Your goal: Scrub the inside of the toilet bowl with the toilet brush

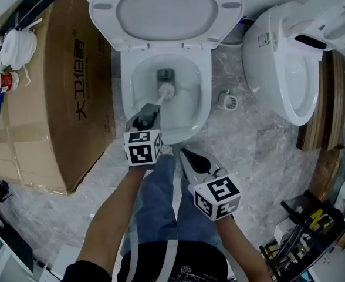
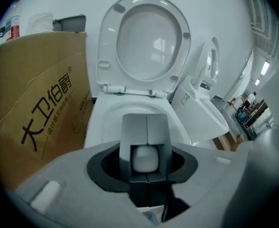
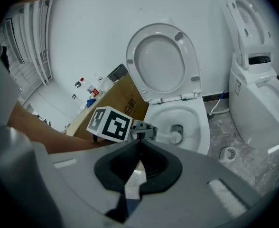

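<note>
**Desk:** What has your left gripper (image 1: 147, 118) got?

**Me:** Its jaws are closed firmly on the handle (image 2: 145, 158) of the toilet brush (image 1: 162, 96). I see the white rounded end clamped squarely between them. I take it the grip is that far up so only the brush goes into the bowl, not the jaws.

**Desk:** And the working end?

**Me:** The brush head (image 1: 166, 90) is ahead of and below the left jaws, deep in the toilet bowl (image 1: 138, 81), just in front of the drain (image 1: 165, 74). I judge it is against the porcelain, though I cannot confirm contact. The handle slopes down from the jaws, which should let me sweep the walls by swinging the gripper.

**Desk:** Right side?

**Me:** The right gripper (image 1: 188, 158) has its jaws shut together on nothing. It sits behind and to the right of the left jaws, over the person's legs (image 1: 161, 198), short of the bowl's front rim. My guess is it is parked there to leave the handle room.

**Desk:** Anything in the way?

**Me:** The lid (image 1: 163, 7) stands raised beyond the jaws, so the bowl is open. A cardboard box (image 1: 61, 81) is close on the left. A second toilet (image 1: 290, 69) is well apart on the right.

**Desk:** Progress?

**Me:** Scrubbing looks under way, but I cannot tell how much is covered.
</note>
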The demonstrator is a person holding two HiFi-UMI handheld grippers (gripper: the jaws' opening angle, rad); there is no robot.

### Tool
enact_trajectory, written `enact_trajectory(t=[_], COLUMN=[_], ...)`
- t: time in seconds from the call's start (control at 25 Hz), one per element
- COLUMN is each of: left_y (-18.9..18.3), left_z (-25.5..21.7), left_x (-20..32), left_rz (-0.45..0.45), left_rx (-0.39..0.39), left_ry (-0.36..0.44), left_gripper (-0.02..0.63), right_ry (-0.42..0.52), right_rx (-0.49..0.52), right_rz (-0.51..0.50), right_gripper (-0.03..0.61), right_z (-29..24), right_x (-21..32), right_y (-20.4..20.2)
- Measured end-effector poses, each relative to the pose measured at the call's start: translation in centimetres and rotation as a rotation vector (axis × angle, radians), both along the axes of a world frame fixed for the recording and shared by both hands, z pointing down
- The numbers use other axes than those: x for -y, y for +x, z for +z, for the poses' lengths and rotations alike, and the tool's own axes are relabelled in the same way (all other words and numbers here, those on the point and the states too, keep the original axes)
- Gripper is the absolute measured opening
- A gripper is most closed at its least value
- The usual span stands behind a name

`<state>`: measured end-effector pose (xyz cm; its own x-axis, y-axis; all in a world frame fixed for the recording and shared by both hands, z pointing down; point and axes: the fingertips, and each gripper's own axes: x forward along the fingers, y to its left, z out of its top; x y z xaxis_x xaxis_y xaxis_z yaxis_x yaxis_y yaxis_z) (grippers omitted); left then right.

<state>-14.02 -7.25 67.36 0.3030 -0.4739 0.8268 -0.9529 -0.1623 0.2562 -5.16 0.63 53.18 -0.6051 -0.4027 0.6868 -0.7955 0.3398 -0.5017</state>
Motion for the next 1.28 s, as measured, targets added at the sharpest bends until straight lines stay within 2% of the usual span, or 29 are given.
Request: enact_trajectory(t=[0.36,0.72,0.92,1.28], left_y=[-0.1,0.1,0.5,1.2], left_z=[2.1,-0.2,-2.6,-11.3], left_x=[3.4,-1.8,-4.4,-6.9], left_rz=[0.002,0.004,-0.013,-0.074], left_rx=[0.027,0.009,0.000,-0.006], left_ry=[0.018,-0.012,-0.014,0.118], left_gripper=[0.173,0.173,0.172,0.172], right_ry=[-0.037,0.010,0.042,0.090], right_rx=[-0.025,-0.008,0.003,0.008], right_rz=[0.035,0.011,-0.022,-0.075], right_gripper=[-0.002,-0.002,-0.002,-0.002], right_z=[1.4,-0.4,-2.1,-5.4], right_x=[-1.5,-0.2,0.3,-0.9], right_y=[1.7,1.2,1.2,2.8])
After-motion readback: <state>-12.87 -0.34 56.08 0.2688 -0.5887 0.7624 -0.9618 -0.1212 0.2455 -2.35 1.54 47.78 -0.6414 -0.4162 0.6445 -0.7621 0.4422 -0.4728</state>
